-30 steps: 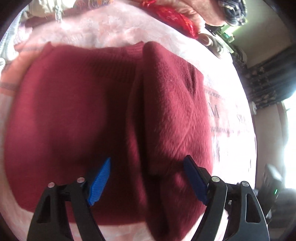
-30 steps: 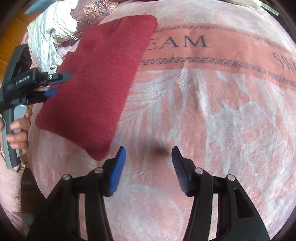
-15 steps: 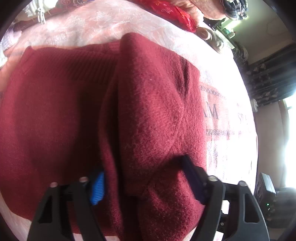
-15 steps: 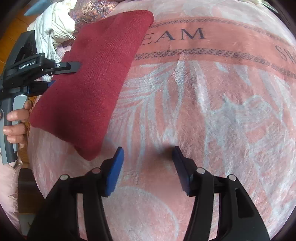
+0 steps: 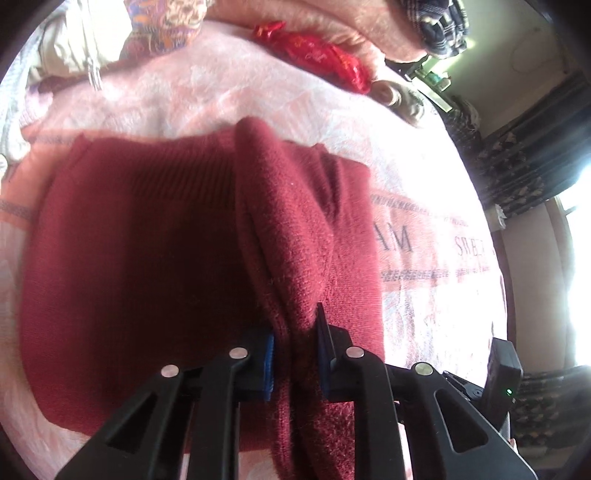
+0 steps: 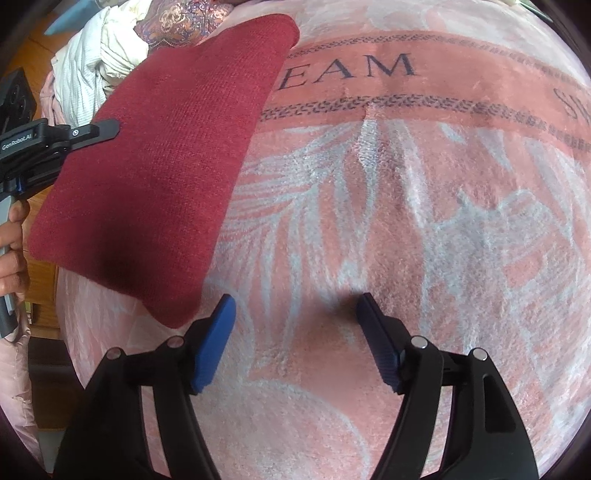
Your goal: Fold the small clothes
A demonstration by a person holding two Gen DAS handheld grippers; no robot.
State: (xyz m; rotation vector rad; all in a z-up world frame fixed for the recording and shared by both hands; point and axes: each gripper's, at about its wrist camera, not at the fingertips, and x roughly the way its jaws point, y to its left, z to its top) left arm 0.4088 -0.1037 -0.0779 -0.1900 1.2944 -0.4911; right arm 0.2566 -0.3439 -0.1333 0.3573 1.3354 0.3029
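Pink plush blanket printed with pale leaves and dark lettering covered the bed. On it, the left gripper had its 2 blue pads closing on a raised ridge of the dark red sweater, the knit bunched and pinched between them. From that pinch the fold ran away up the garment's middle, while the rest lay flat on the blanket to either side. The right gripper hovered over bare blanket with its jaws spreading wider and nothing between them; its left pad sat just beside the sweater's near corner. Seen from the right wrist, a hand gripped the left gripper's handle at the sweater's far edge. Beyond the sweater lay a white garment, a patterned cloth and a bright red cloth.
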